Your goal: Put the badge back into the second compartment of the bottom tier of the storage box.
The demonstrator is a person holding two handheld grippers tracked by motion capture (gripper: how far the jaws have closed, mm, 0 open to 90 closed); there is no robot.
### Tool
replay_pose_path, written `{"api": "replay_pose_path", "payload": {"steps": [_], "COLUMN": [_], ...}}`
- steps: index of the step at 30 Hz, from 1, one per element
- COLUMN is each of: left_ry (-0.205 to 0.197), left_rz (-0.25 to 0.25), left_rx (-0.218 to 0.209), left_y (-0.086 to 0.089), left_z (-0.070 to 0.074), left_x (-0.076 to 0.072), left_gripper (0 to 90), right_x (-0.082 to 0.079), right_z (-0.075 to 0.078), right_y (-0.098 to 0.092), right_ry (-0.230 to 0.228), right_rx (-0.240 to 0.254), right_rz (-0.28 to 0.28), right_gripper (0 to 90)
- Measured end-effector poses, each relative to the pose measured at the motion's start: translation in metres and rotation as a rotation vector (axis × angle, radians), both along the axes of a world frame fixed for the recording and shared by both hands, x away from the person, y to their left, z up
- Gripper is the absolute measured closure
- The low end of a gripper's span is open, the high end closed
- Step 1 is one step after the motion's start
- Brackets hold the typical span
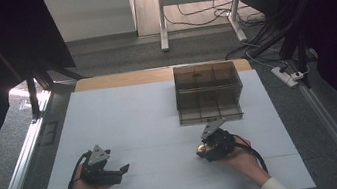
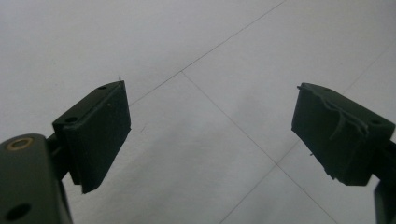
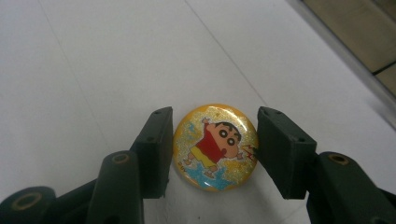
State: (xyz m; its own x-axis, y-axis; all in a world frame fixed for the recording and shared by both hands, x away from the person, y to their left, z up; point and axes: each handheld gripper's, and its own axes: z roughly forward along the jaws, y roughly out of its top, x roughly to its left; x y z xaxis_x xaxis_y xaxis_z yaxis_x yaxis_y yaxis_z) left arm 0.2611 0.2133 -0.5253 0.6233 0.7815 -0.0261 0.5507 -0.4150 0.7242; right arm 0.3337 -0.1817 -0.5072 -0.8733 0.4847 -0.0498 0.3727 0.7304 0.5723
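White table point(image 1: 151, 127) under both hands. Right gripper point(image 3: 212, 144) pinches a round cartoon badge point(image 3: 215, 147) by its edges (lying flat, near the brown compartment box point(image 1: 208, 91)). Lift straight up, keeping the squeeze even. Left gripper point(image 2: 210, 135) rests with jaws spread, empty.

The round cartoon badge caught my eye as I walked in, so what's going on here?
A person sits at a white table with a two-jaw gripper in each hand. The right gripper is shut on a round glittery yellow badge with a cartoon boy, its pads pressing the rim on both sides. The left gripper is open with bare table between its pads. A smoky transparent plastic box with compartments stands just beyond the right hand.
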Motion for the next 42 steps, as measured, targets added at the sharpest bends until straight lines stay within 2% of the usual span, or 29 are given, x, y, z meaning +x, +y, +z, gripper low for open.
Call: {"api": "replay_pose_path", "payload": {"steps": [5, 10, 12, 22, 27, 28, 37, 42], "left_ry": [0.001, 0.0, 0.0, 0.001, 0.001, 0.001, 0.0, 0.0], "left_rz": [-0.001, 0.001, 0.001, -0.001, 0.0, -0.001, 0.0, 0.0], "left_rx": [0.002, 0.0, 0.0, 0.003, 0.004, 0.004, 0.003, 0.002], "left_y": [0.0, 0.0, 0.0, 0.0, 0.0, 0.0, 0.0, 0.0], "left_z": [0.0, 0.0, 0.0, 0.0, 0.0, 0.0, 0.0, 0.0], "left_x": [0.0, 0.0, 0.0, 0.0, 0.0, 0.0, 0.0, 0.0], "left_gripper": [11.9, 11.9, 11.9, 11.9, 11.9, 11.9, 11.9, 11.9], "right_x": [0.0, 0.0, -0.001, -0.003, -0.003, -0.004, -0.006, -0.007], "right_z": [0.005, 0.008, 0.011, 0.023, 0.029, 0.032, 0.044, 0.047], "right_y": [-0.003, -0.005, -0.006, -0.011, -0.014, -0.016, -0.023, -0.024], "right_ry": [-0.018, -0.018, -0.021, -0.057, -0.07, -0.072, -0.111, -0.119], "right_rx": [0.03, 0.046, 0.067, 0.12, 0.166, 0.188, 0.254, 0.265], "right_rz": [-0.008, -0.009, -0.015, -0.027, -0.038, -0.04, -0.048, -0.049], "right_gripper": [47.2, 47.1, 47.1, 47.2, 47.2, 47.2, 47.1, 47.2]}}
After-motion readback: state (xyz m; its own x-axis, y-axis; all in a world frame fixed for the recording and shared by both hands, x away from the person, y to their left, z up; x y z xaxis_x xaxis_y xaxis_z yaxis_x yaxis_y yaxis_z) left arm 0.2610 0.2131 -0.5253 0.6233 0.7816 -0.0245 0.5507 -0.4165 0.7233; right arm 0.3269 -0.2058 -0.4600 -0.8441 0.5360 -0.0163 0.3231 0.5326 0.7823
